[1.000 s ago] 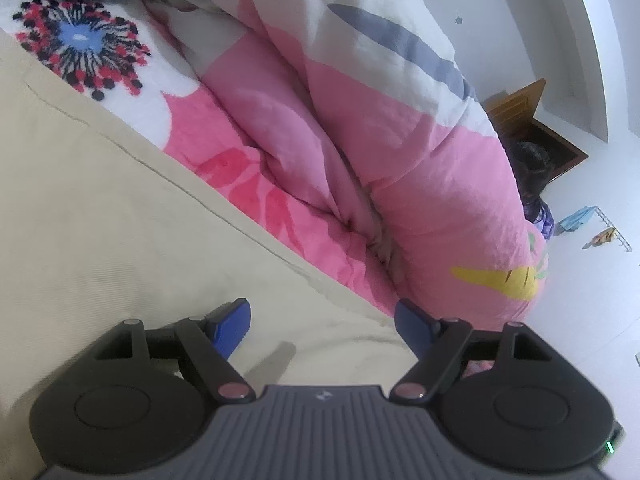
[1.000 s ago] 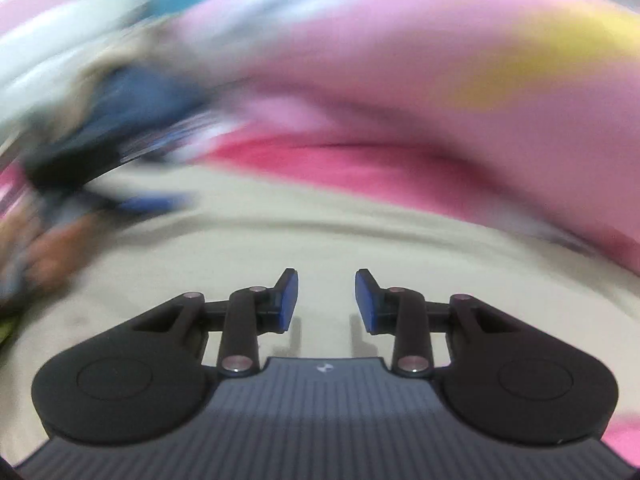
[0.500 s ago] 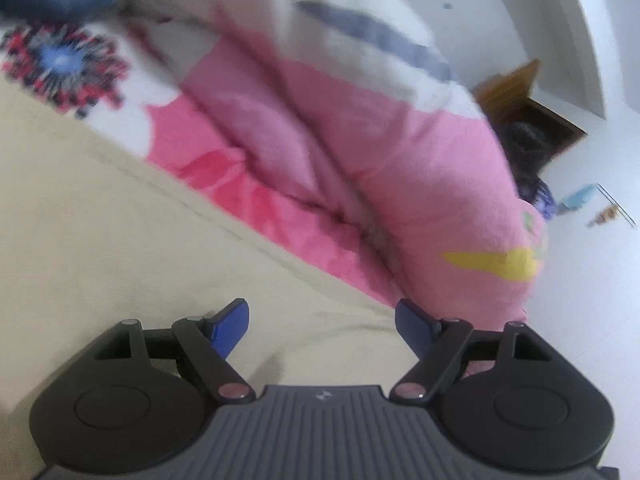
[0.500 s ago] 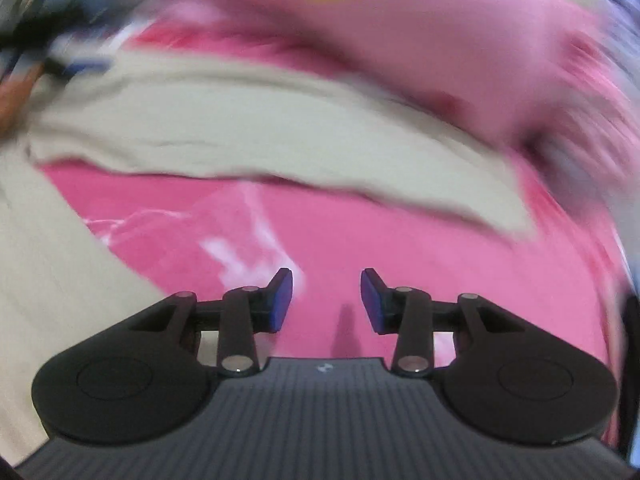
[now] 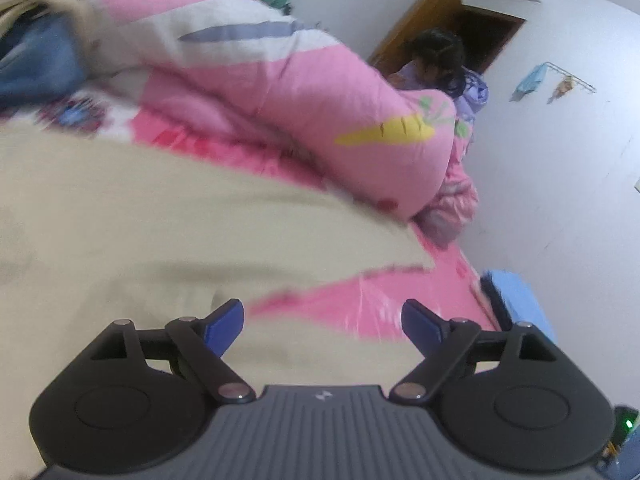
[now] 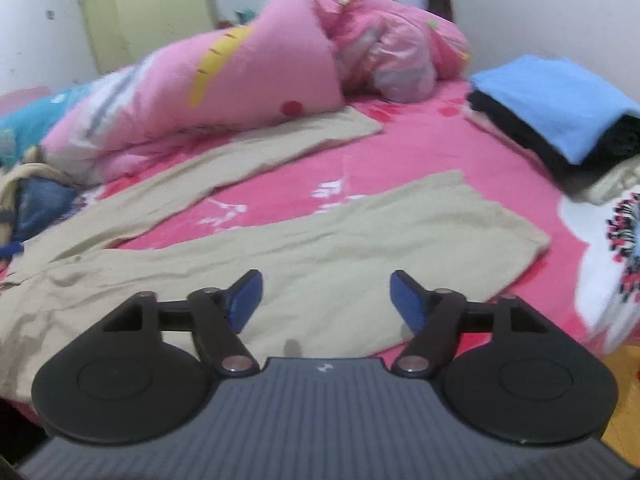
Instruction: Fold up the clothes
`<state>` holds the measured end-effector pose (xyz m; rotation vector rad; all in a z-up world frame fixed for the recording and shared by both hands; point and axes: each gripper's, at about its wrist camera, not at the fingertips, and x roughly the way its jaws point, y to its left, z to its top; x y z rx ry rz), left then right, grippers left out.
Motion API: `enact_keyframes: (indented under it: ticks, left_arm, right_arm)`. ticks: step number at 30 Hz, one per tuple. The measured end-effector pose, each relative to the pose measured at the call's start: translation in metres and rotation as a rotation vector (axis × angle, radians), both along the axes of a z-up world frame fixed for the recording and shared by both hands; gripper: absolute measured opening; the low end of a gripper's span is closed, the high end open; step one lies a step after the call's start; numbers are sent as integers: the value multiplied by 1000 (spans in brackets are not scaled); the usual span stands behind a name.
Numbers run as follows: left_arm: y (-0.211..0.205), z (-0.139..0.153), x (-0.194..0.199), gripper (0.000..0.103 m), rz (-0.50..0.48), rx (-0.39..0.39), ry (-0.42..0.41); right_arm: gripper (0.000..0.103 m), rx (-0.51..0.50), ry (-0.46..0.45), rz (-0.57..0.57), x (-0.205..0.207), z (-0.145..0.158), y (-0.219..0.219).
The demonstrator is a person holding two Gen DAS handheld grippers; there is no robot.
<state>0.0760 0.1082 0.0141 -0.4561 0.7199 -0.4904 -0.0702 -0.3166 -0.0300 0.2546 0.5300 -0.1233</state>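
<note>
Beige trousers (image 6: 304, 240) spread flat on the bed's pink sheet (image 6: 440, 152), both legs splayed in a V ahead of the right hand-held gripper (image 6: 326, 300). Blue fingers spread wide, empty, hovering just above the nearer leg. Nearer hem ahead and to the right, close to the bed edge; far hem ending against the pink duvet (image 6: 248, 80) straight ahead. Bare sheet between the legs. Folded stack with a blue garment (image 6: 560, 96) on top far right, well apart from the trousers; shown whole in this view only.

Left hand-held gripper (image 5: 322, 322) likewise spread wide and empty, over the trousers (image 5: 140, 232), much blurred. Only one hem corner visible ahead to the right, pink sheet (image 5: 360, 300) beyond it. Duvet (image 5: 320, 112) bulking close ahead. Seen here alone: a person (image 5: 440, 60) beyond the duvet, by a wooden doorway (image 5: 472, 20).
</note>
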Motion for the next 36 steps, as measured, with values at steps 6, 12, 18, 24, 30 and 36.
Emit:
enact_keyframes:
  ticks: [6, 12, 18, 24, 30, 36]
  left_arm:
    - [12, -17, -94, 87, 106, 76, 36]
    - [3, -21, -126, 87, 120, 152, 40]
    - [-22, -19, -134, 87, 86, 213, 25]
    - [-38, -17, -127, 88, 36, 230, -23]
    - [-52, -12, -78, 88, 30, 275, -104]
    - [-78, -19, -8, 81, 39, 421, -177]
  right_arm:
    - [86, -15, -30, 90, 3, -7, 25]
    - [94, 13, -89, 113, -12, -3, 36]
    - [97, 42, -125, 79, -43, -3, 23]
    - [97, 183, -128, 40, -54, -6, 0]
    - [97, 134, -141, 79, -30, 12, 1]
    - [96, 185, -157, 136, 42, 37, -2]
